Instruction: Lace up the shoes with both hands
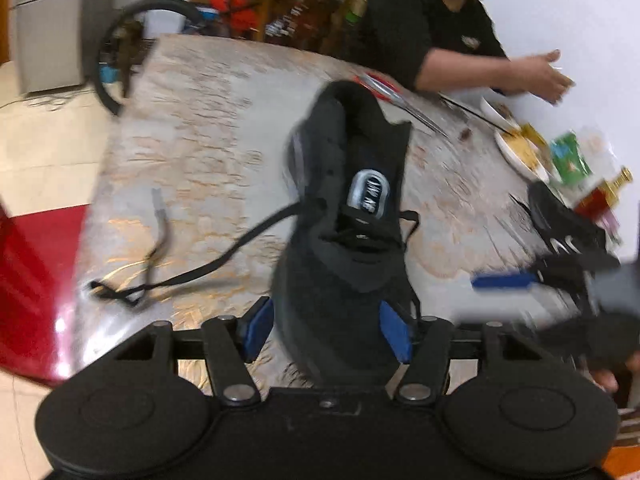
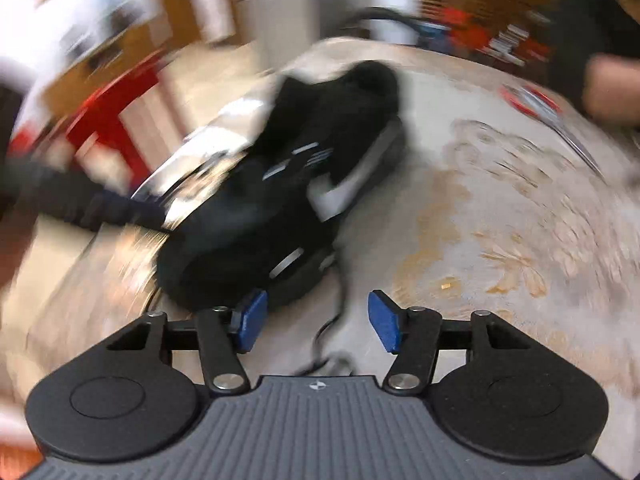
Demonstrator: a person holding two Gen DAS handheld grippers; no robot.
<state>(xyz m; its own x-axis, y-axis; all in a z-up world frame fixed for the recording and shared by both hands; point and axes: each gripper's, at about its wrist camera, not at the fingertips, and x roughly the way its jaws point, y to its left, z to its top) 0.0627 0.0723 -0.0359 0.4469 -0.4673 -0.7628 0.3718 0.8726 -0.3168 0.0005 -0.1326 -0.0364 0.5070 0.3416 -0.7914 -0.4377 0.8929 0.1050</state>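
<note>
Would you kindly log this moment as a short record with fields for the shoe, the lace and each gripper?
shoe: black, on the patterned table, toe end between the left gripper's pads
lace: black, loose, trailing from the shoe across the table to a tangle
left gripper: straddles the shoe's toe; whether the pads press is unclear
right gripper: open, nothing gripped, shoe just ahead
other: scissors beyond the shoe; picture blurred

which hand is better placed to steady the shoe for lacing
Left, probably. The left gripper already straddles the toe of the black shoe, jaws on either side of it. The right gripper has open jaws with only a stretch of shoelace between them, the shoe lying off to its left.
</note>
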